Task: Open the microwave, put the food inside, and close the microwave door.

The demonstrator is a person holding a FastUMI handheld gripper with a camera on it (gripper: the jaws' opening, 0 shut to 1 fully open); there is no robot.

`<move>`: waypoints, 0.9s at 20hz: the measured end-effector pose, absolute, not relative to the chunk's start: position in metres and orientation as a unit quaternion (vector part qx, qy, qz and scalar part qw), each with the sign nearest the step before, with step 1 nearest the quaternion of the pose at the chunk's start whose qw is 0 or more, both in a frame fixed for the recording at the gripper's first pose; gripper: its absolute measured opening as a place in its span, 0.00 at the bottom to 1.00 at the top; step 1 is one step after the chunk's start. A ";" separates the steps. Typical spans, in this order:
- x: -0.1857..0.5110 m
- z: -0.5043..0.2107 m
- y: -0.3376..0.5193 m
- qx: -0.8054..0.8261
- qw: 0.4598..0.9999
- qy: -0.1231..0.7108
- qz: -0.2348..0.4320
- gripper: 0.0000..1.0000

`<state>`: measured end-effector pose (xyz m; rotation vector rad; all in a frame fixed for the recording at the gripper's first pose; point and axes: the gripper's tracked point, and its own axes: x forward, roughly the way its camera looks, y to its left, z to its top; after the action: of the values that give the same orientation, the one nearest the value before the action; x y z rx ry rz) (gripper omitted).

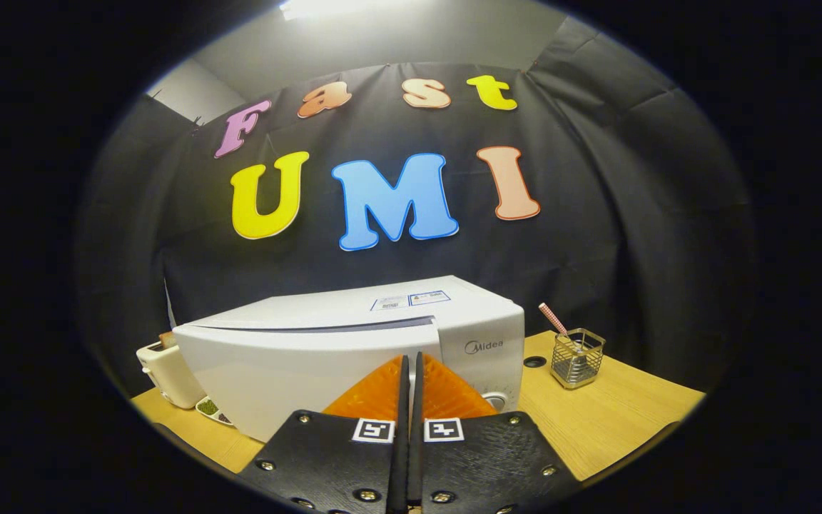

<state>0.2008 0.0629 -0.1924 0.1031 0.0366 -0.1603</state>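
A white microwave stands on the wooden table just ahead of me. Its door looks slightly ajar, with a dark gap running along its top edge. The control panel with a dial is on its right side. My gripper is shut, fingers pressed together with nothing between them, tips right in front of the door's right edge. A small plate of food lies on the table at the microwave's left front corner, partly hidden.
A white toaster stands left of the microwave. To its right a wire mesh holder with a striped straw sits on the table, near a dark round hole in the tabletop. Black cloth walls enclose the booth.
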 end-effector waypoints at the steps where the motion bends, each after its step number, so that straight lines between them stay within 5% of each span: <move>1: 0.202 -0.192 0.063 0.052 0.995 0.018 -0.079 0.01; 16: 0.204 -0.191 0.064 0.034 0.998 0.032 -0.050 0.05; 18: 0.185 -0.182 0.067 0.047 0.998 0.029 -0.028 0.23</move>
<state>0.1846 0.0671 -0.1821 0.0950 0.0579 -0.0554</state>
